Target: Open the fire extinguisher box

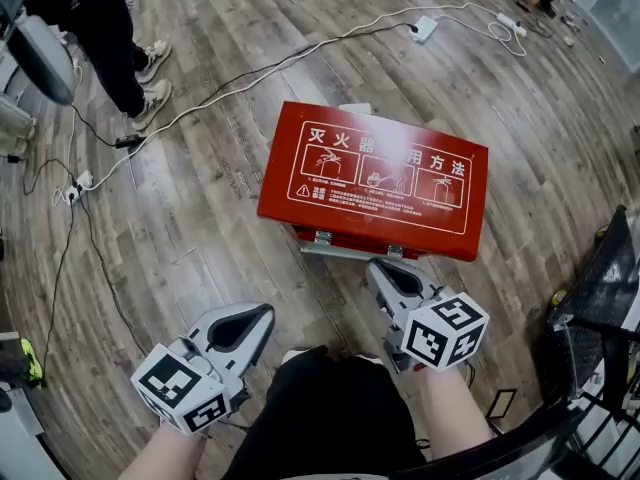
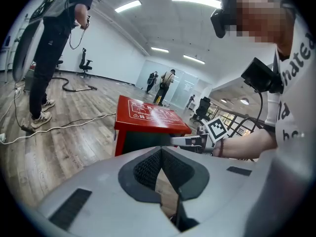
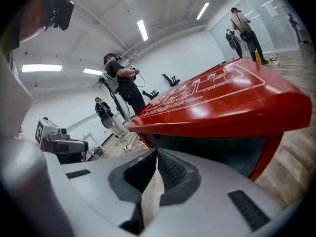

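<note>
left gripper (image 1: 262,315): grey shell, black ribbed fingers (image 2: 143,169) | right gripper (image 1: 384,269): same, black-white marker cube (image 1: 447,330) | white shirt (image 2: 296,98), dark lettering

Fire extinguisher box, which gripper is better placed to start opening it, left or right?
Probably the right. The right gripper is at the fire extinguisher box's front edge, close to a metal latch; the left gripper hangs farther back over the wooden floor. Both are shut and empty.

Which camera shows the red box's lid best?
The head view: it looks down on the whole lid and its printed panel. The left gripper view shows it small and slanted; the right gripper view shows it close but steeply skewed.
</note>
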{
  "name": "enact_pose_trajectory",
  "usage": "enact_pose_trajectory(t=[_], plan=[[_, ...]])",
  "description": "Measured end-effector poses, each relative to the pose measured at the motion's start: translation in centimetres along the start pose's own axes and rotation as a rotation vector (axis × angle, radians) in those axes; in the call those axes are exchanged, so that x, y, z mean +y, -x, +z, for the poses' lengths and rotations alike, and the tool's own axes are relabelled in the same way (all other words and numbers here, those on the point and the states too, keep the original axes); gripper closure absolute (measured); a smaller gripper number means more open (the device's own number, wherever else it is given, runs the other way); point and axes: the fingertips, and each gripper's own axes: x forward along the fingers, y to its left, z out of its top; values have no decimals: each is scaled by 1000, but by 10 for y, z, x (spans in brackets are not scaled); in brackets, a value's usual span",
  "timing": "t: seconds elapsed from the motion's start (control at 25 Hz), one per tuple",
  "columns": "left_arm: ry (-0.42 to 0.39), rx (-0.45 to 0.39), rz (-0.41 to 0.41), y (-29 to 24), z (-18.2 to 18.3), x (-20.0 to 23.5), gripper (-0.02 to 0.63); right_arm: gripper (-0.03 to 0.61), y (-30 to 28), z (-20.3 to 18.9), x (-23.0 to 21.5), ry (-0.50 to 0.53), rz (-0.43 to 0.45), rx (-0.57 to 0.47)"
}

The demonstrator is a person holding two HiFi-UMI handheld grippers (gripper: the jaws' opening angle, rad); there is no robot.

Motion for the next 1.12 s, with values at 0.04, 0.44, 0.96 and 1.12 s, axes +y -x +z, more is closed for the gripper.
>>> enact_pose_trajectory(t=[0.04, 0.44, 0.96, 1.12], plan=[[-7, -15, -2, -1, -1, 1, 607, 568, -4, -1, 0, -11, 32, -15], [-45, -79, -26, -18, -11, 9, 609, 397, -27, 22, 4, -34, 239, -291], [-42, -73, -32, -12, -9, 7, 609, 397, -18, 45, 13, -179, 396, -394], [-28, -61, -43, 4, 1, -6, 609, 397, -7, 61, 27, -214, 395, -402]])
